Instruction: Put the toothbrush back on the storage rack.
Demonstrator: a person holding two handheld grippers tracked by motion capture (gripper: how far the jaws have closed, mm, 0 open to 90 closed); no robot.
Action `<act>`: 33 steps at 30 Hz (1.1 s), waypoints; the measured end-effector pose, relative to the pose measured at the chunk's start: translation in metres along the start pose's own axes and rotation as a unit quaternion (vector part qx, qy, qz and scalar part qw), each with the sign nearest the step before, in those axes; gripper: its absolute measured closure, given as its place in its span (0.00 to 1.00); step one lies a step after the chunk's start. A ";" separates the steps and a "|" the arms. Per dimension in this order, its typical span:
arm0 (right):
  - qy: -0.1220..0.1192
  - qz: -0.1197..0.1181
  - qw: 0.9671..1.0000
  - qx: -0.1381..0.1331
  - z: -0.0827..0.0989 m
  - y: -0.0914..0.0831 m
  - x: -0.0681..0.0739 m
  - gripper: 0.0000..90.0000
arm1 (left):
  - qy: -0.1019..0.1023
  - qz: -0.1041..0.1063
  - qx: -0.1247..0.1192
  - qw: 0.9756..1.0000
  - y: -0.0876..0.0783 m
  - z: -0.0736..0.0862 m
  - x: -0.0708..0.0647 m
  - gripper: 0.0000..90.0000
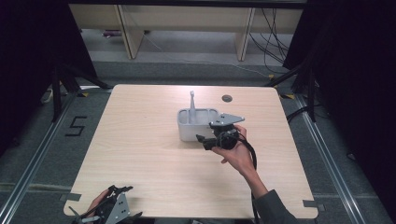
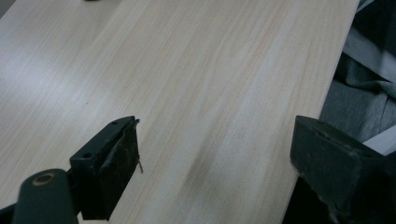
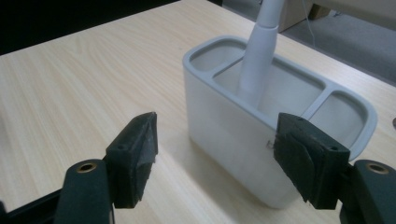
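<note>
- Here, a grey caddy [image 1: 198, 123] with three compartments stands near the middle of the wooden table [image 1: 140, 154], and the right gripper [image 1: 208, 140] sits just beside its near right corner.
- In the right gripper view the caddy [image 3: 233, 135] lies ahead between the jaws; whether the right-hand jaw touches its wall I cannot tell.
- A pale utensil handle [image 3: 257, 56] rises tilted from the middle compartment (its lower end is hidden inside).
- Left of the caddy the tabletop is bare out to the near and left edges.
- The right gripper [image 3: 215, 154] is spread wide and holds nothing.
- The left gripper [image 1: 114, 207] rests at the table's near left edge, jaws wide apart over bare wood [image 2: 196, 93], gripping nothing.
</note>
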State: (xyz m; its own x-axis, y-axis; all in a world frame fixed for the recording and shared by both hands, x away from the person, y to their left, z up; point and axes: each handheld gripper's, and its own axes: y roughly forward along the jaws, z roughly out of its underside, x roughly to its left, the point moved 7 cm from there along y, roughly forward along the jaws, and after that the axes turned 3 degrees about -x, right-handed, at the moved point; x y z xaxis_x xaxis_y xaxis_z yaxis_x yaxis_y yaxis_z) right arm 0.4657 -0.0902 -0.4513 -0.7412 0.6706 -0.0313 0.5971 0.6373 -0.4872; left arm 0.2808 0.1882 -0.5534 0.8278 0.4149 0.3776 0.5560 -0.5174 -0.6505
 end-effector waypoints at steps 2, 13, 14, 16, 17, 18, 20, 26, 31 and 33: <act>-0.003 -0.002 1.000 0.005 0.004 0.000 0.003 0.34 | 0.000 0.000 0.000 1.000 0.000 0.000 0.000 0.17; -0.001 -0.005 1.000 0.019 0.019 -0.006 0.011 0.31 | 0.000 0.000 0.002 1.000 0.000 0.000 0.000 0.17; -0.004 -0.007 1.000 0.022 0.020 -0.006 0.012 0.31 | 0.000 0.003 0.004 1.000 0.000 0.000 0.000 0.17; 0.000 -0.009 1.000 0.027 0.023 -0.007 0.014 0.31 | 0.000 0.000 0.000 1.000 0.001 0.000 0.000 0.17; -0.003 -0.007 1.000 0.022 0.024 -0.007 0.014 0.31 | 0.000 0.001 0.000 1.000 0.000 0.000 0.000 0.17; -0.001 -0.009 1.000 0.025 0.027 -0.007 0.015 0.31 | 0.000 0.000 0.000 1.000 0.000 0.000 0.000 0.17; 0.003 -0.014 0.999 0.033 0.030 -0.008 0.017 0.30 | 0.001 -0.007 -0.001 1.000 0.001 0.000 0.001 0.17; 0.001 -0.017 0.999 0.030 0.034 -0.010 0.021 0.30 | 0.000 0.002 0.004 1.000 0.000 0.000 0.000 0.17; 0.002 -0.020 0.999 0.030 0.037 -0.013 0.024 0.30 | 0.001 0.001 -0.002 1.000 0.000 0.000 0.000 0.17; 0.000 -0.024 0.999 0.032 0.039 -0.015 0.027 0.30 | -0.001 -0.002 -0.004 1.000 0.000 0.000 0.000 0.17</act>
State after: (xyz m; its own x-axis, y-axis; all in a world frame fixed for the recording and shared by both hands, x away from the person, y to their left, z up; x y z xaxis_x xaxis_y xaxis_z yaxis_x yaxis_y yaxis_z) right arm 0.4246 -0.0965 -0.4792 -0.7680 0.6404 -0.0069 0.5405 0.6423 -0.5434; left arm 0.2813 0.1880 -0.5534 0.8256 0.4180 0.3789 0.5596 -0.5216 -0.6440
